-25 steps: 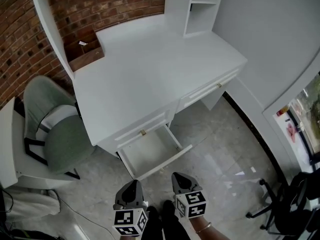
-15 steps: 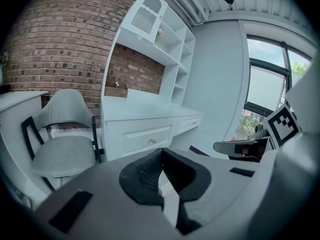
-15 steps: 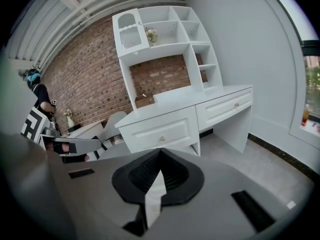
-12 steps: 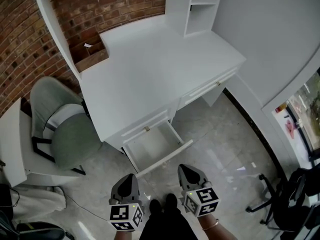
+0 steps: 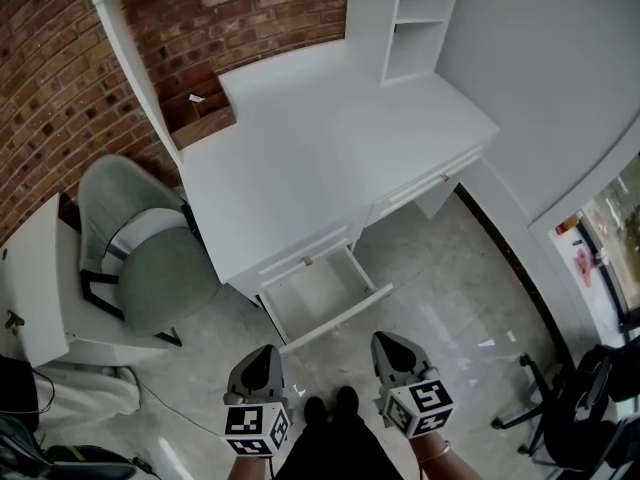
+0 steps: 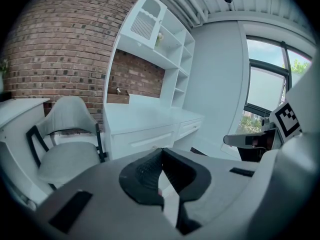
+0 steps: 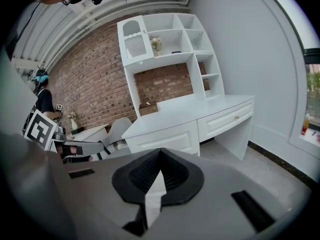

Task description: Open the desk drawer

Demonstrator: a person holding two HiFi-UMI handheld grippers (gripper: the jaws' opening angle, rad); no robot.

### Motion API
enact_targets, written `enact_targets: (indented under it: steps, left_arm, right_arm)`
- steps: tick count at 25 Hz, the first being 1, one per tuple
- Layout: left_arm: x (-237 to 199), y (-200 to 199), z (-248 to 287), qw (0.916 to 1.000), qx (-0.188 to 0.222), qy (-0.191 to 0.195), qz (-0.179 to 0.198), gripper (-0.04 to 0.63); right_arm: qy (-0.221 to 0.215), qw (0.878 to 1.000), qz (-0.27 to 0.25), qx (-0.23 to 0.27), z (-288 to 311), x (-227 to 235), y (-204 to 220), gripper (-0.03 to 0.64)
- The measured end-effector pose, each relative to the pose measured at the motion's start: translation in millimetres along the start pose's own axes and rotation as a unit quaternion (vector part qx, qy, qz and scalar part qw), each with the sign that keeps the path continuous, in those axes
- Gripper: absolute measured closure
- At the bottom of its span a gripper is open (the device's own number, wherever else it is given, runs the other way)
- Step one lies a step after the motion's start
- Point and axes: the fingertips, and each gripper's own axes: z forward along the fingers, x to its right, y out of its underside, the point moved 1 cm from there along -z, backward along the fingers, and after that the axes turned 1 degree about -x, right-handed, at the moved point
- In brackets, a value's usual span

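Observation:
The white desk [image 5: 320,148] has its left drawer [image 5: 322,298] pulled out, with a bare white inside. Its right drawer [image 5: 425,190] is flush with the desk front. My left gripper [image 5: 262,358] and right gripper [image 5: 390,346] hang side by side over the floor, short of the open drawer's front panel and touching nothing. Both point toward the desk. In the left gripper view the left gripper [image 6: 161,153] has its dark pads pressed together with nothing between them. The right gripper [image 7: 160,153] looks the same in its own view, with the desk [image 7: 190,119] ahead.
A green chair [image 5: 150,268] and a white side table [image 5: 35,278] stand left of the desk. A shelf hutch [image 5: 420,18] and a wooden box [image 5: 200,113] stand at the brick wall. A black office chair [image 5: 570,408] is at the lower right. The person's shoes [image 5: 330,408] are between the grippers.
Both grippers have risen and drawn back a little from the open drawer, toward the person. The drawer stays pulled out as before. Both stay shut.

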Motion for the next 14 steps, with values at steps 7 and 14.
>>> enact_targets:
  steps: [7,14]
  left_arm:
    - [2.6,-15.4,-6.8,0.9999,0.01,-0.001,0.008,0.586]
    - [7.6,-29.9,-30.3,0.9997,0.018,0.004,0.016,0.586]
  right_arm:
    - [-0.006,1.0,0.0,0.009,-15.0,-7.8,-12.8,0.614]
    - [-0.005,1.0,0.002,0.026,-35.1,-23.4,-27.7,0.614]
